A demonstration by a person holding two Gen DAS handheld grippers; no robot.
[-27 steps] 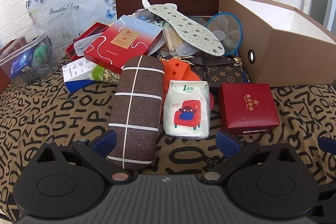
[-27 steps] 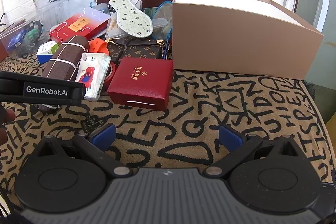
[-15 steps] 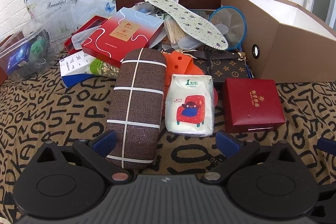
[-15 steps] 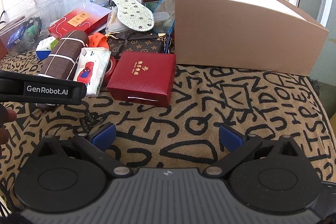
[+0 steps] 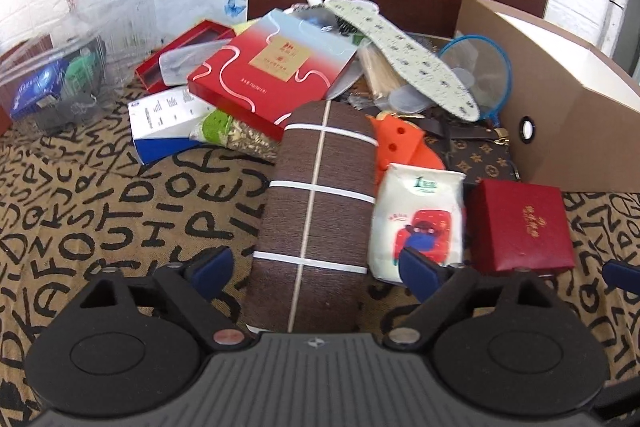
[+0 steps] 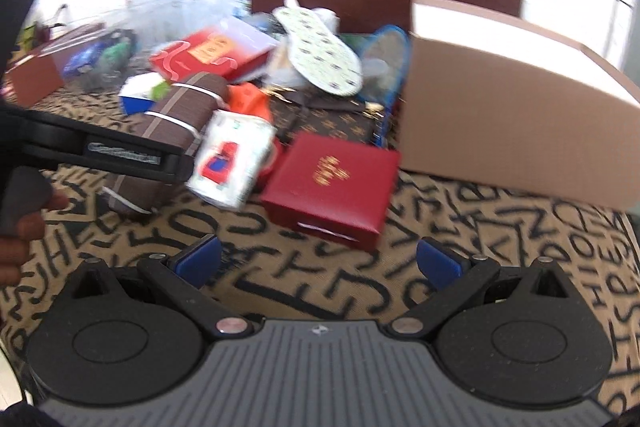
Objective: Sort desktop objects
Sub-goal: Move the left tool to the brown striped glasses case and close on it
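Left wrist view showed a table point(image 5: 100, 211) covered by a tan cloth printed with black letters. Toward its far left corner sat a clear, crinkled plastic bag point(image 5: 52, 83) holding blue and green items. Next came a white and blue carton point(image 5: 168, 123), and a flat, glossy red gift box point(image 5: 276, 71) with white wavy lines leaned over it. A long, rounded brown case point(image 5: 316, 223) of woven-looking fabric, crossed by thin white lines, lay lengthwise in the middle, its near end between the spread blue fingertips of the left gripper point(image 5: 316, 267); those jaws stood wide open, gripping nothing. An orange perforated piece point(image 5: 396, 147) poked out just beside the case. A soft white tissue pack point(image 5: 418, 219) with a red armchair picture touched the case's right side. A speckled shoe insole point(image 5: 404, 55) lay tilted atop the far pile, beside a blue-rimmed mesh strainer point(image 5: 480, 75). A brown monogram pouch point(image 5: 480, 159) lay behind a square, leather-grained red box point(image 5: 520, 227) with gold characters. A big, smooth tan cardboard box point(image 5: 560, 123) with a round hole in its side stood at the far right edge.

Right wrist view, blurred, showed the right gripper point(image 6: 320, 263) low above the cloth near the table's front edge, jaws wide open and empty, the red box just ahead. At the left, a hand point(image 6: 20, 227) held the left gripper's handle level, pointing at the case.
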